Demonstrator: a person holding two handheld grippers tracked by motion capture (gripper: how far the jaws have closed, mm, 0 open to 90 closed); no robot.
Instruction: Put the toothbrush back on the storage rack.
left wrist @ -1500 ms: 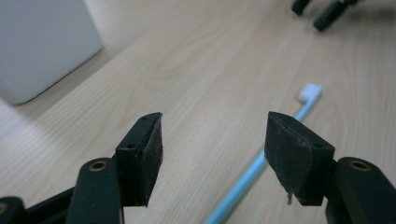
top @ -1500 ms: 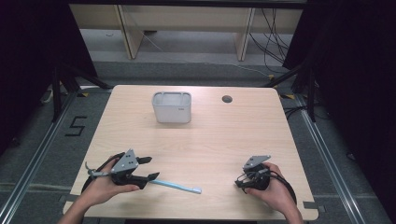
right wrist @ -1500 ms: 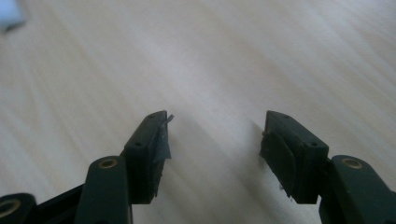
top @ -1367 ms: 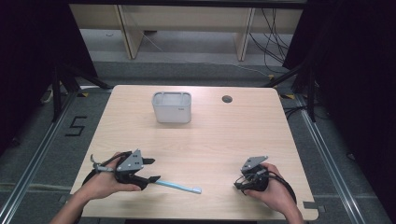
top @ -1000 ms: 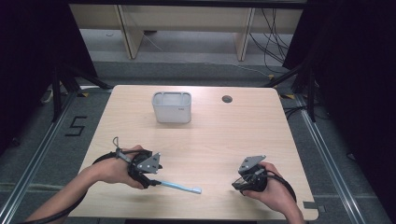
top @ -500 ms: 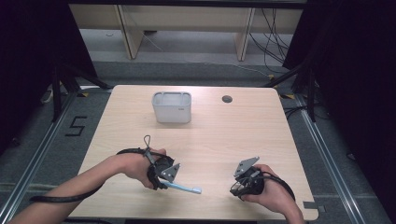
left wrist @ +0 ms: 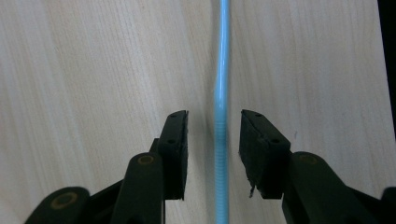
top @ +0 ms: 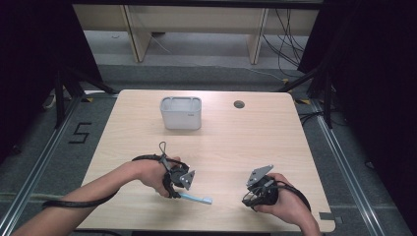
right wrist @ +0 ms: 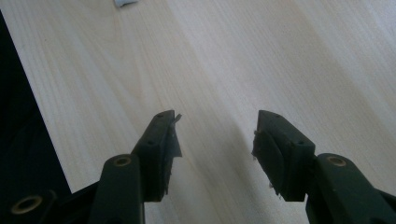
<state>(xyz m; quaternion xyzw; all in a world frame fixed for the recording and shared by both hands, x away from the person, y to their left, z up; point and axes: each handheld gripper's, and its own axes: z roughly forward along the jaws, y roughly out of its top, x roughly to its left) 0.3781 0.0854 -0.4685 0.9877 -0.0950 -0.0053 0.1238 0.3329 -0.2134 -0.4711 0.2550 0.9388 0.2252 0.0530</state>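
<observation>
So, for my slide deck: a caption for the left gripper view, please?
Left gripper, jaws open, straddling the light blue toothbrush handle lying on the wooden table.

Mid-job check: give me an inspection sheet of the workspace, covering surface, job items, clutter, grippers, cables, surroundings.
Surface: light wooden table, with a round grommet hole near the far edge.
Job's things: light blue toothbrush lying flat near the front edge; grey rectangular container standing at the far centre.
Clutter: nothing seen.
Grippers: left gripper has open jaws on either side of the toothbrush handle, not touching it; right gripper open over bare table at front right.
Cables: a black cable trails along the left forearm; wires lie on the floor behind the table.
Surroundings: grey floor, wooden furniture legs behind, a "5" marked on the floor at left.
</observation>
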